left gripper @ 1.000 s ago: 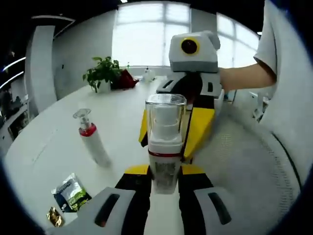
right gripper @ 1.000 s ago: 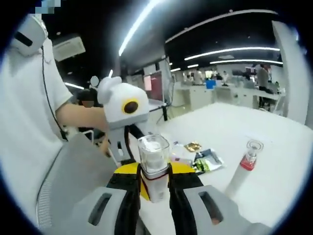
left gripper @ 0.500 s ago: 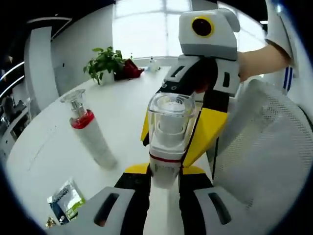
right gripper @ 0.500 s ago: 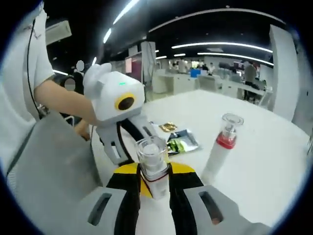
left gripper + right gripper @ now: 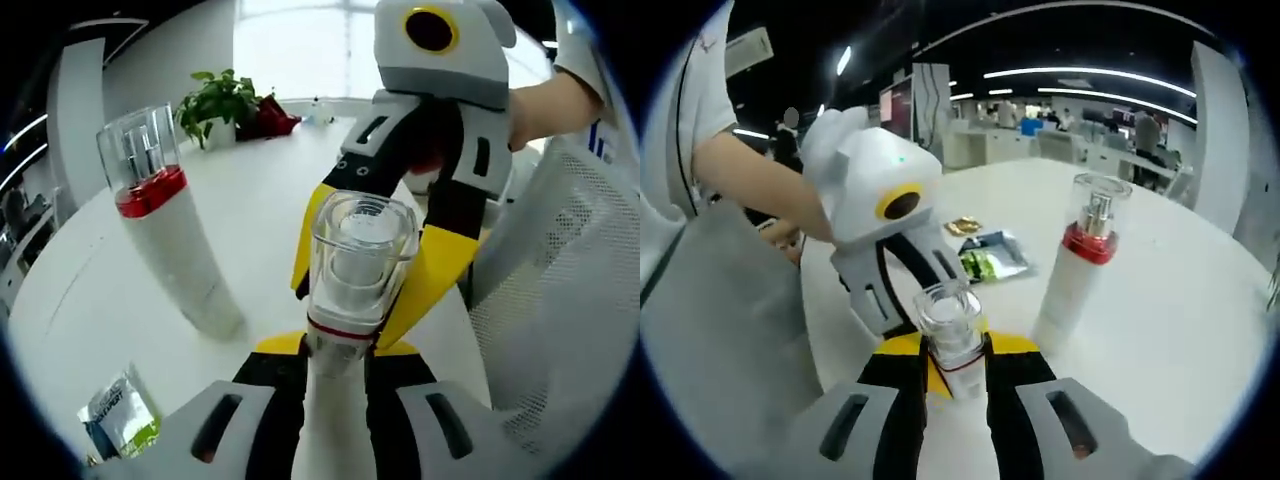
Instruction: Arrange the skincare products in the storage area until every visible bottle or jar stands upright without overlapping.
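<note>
- In the left gripper view, the left gripper (image 5: 335, 385) is rising from the bottom centre, its jaws pinching the white body of a clear-capped bottle (image 5: 350, 290) that is standing at mid-frame.
- The right gripper (image 5: 400, 250) is reaching in from the upper right of that view, its yellow jaws pressing on the same bottle from the far side, just under the clear cap.
- In the right gripper view, the right gripper (image 5: 955, 385) is coming up from the bottom centre, and its jaws are squeezing the clear-capped bottle (image 5: 952, 335) between them.
- The left gripper (image 5: 902, 285) is entering that view from the left, closing on the bottle from behind.
- A pump bottle (image 5: 170, 230) with a red collar and a clear cap is standing upright at the left of the left gripper view, apart from the held bottle; in the right gripper view the pump bottle (image 5: 1075, 265) is standing right of centre.
- Both bottles are sitting over a white table (image 5: 260, 220).
- A green and white sachet (image 5: 120, 415) is lying flat at the lower left of the left gripper view.
- A potted plant (image 5: 222, 105) is showing at the upper left, at the table's far edge.
- A person's forearm (image 5: 755, 185) is holding the left gripper at the left of the right gripper view.
</note>
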Available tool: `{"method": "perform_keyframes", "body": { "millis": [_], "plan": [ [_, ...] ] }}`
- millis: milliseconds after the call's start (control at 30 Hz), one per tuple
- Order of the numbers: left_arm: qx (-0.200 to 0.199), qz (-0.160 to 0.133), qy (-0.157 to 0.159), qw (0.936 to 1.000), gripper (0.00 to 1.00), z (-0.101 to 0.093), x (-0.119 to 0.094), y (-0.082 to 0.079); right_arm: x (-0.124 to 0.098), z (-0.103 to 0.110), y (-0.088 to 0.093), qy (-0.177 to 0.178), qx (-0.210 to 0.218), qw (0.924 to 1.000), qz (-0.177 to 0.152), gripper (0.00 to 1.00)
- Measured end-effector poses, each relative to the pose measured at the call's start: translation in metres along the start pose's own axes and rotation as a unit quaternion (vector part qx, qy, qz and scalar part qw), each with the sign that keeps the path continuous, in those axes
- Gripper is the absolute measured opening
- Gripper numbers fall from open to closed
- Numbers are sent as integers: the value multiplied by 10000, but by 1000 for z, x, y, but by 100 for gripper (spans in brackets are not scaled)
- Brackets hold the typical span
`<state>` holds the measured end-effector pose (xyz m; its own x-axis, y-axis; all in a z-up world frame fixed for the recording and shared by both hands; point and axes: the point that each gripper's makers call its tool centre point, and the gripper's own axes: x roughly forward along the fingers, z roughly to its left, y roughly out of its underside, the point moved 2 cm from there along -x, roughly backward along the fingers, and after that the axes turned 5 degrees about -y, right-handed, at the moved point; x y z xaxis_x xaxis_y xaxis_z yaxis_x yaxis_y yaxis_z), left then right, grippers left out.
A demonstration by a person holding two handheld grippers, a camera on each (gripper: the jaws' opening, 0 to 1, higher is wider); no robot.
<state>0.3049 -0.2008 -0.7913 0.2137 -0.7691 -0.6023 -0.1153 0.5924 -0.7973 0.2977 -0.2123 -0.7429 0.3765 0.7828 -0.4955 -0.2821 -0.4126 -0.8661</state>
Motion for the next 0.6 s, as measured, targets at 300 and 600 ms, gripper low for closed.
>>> {"method": "perform_keyframes", "body": {
  "millis": [300, 600],
  "plan": [
    [-215, -183, 33, 9996, 25, 21, 7, -5, 3, -18, -5, -17, 18, 10000, -45, 21],
    [-410, -276, -19, 9988, 25, 34, 13, -9, 9, -43, -10, -209, -62, 9998, -2, 21]
  ]
}}
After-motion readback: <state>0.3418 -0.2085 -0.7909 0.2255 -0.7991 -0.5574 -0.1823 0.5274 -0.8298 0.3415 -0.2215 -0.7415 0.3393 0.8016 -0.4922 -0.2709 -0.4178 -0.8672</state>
